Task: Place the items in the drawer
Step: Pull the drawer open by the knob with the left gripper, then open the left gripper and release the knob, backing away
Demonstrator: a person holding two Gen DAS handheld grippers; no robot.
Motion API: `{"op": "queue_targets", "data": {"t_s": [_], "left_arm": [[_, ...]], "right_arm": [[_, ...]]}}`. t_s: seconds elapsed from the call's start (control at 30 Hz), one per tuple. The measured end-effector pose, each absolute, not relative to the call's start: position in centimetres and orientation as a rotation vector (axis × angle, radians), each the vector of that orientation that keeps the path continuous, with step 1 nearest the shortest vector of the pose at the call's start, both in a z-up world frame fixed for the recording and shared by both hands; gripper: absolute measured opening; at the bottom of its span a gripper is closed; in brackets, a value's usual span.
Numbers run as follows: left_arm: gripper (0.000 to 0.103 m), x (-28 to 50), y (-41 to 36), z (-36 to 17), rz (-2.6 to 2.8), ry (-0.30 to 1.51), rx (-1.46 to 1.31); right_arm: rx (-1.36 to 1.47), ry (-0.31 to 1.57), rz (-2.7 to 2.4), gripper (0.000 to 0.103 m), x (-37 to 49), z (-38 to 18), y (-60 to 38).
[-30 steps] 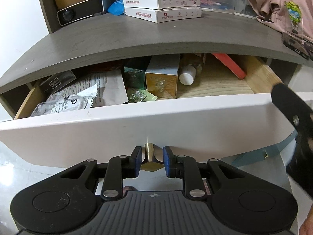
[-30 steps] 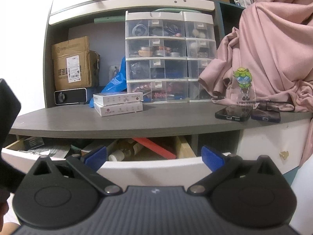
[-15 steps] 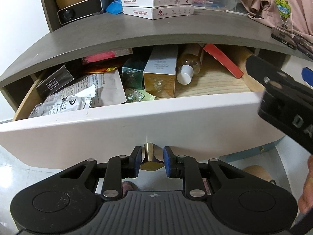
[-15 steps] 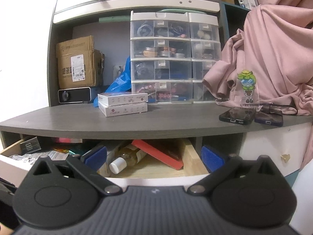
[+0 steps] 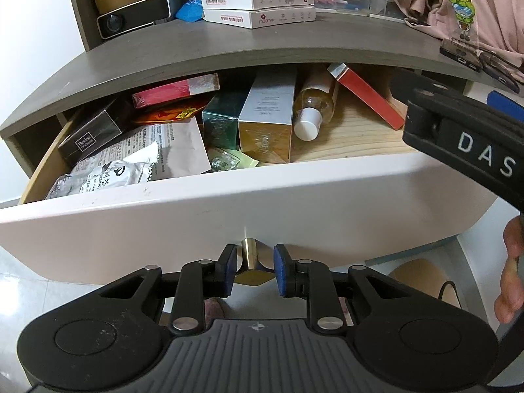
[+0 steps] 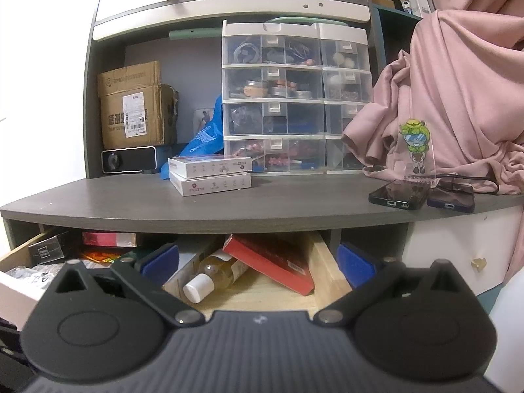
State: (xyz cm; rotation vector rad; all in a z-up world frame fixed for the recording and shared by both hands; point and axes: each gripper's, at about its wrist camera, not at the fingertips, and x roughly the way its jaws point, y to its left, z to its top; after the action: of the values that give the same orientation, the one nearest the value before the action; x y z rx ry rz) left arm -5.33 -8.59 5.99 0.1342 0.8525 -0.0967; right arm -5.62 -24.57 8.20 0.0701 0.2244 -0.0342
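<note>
The left camera looks down, close, into the open white wooden drawer (image 5: 262, 193). The right camera looks straight at the grey desk top (image 6: 229, 209). Both see the drawer.

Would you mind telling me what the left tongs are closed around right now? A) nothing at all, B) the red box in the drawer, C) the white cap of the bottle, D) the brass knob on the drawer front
D: in the left wrist view the left tongs sit with their blue pads on either side of the brass knob on the white drawer front, while the bottle lies inside the drawer.
</note>
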Motion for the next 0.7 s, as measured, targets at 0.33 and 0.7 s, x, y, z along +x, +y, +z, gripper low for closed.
{"op": "queue_targets", "data": {"t_s": [0.33,0.7], "left_arm": [[0.025,-5.6,-8.6,6.3,-0.103,0.866,0.126],[0.033,-5.2,-6.7,6.3,-0.163,0.872,0.053]], "right_arm": [[0.073,0.231,-0.027,0.103,-6.1,8.2,-24.5],[0.072,0.234,-0.034,0.103,-6.4,8.5,-24.6]]}}
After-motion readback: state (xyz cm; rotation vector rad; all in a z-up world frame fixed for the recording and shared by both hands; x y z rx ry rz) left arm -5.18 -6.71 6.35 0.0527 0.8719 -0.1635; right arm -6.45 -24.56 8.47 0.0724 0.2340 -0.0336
